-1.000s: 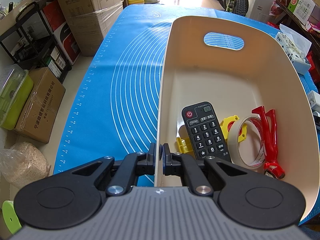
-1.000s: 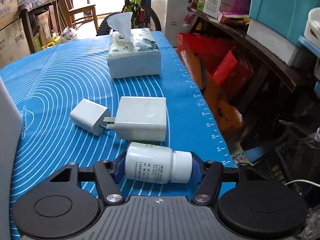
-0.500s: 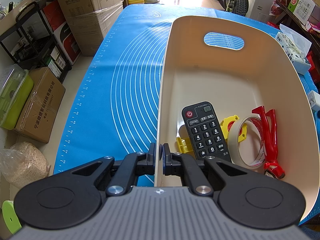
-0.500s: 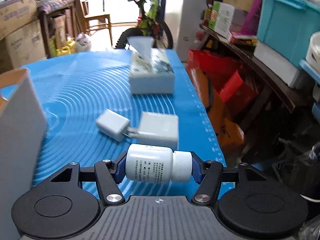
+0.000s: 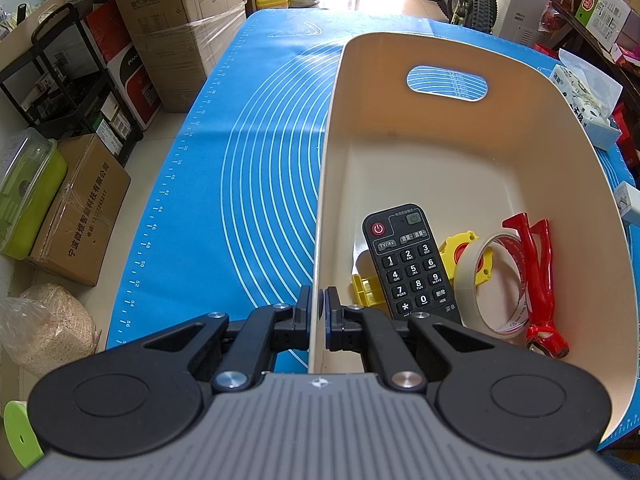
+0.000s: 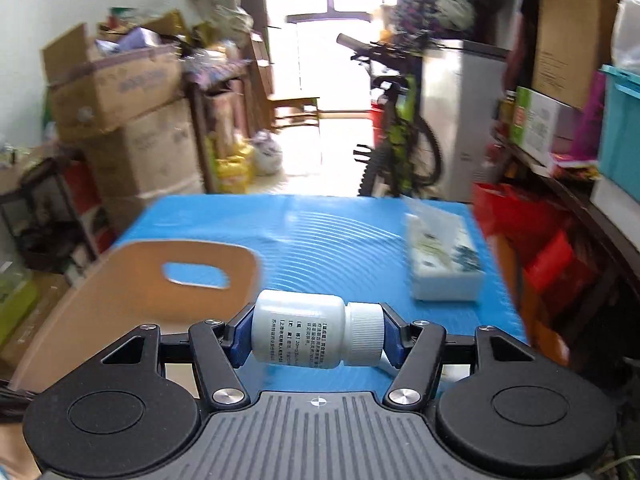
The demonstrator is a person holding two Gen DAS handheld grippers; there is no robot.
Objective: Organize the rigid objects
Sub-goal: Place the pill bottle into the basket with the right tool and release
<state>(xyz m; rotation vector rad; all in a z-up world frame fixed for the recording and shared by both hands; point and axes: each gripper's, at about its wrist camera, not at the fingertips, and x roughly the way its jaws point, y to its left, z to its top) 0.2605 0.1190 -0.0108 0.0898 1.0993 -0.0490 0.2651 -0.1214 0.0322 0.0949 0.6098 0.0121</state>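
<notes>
**Cream bin held, white bottle carried**

Blue mat (image 5: pixel 256 168) covers the table under a cream bin (image 5: pixel 460 168), whose near wall the left gripper (image 5: pixel 318 316) pinches tight. Inside lie a black remote (image 5: pixel 408 264), a red tool (image 5: pixel 536 276), a tape roll (image 5: pixel 484 284) and a yellow part (image 5: pixel 460 244). The right gripper (image 6: pixel 318 336) clamps a white bottle (image 6: pixel 304 332) sideways, beside the bin.

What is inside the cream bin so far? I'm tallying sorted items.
Inside the bin: remote, tape roll, red tool, and yellow pieces partly hidden under the remote.
</notes>
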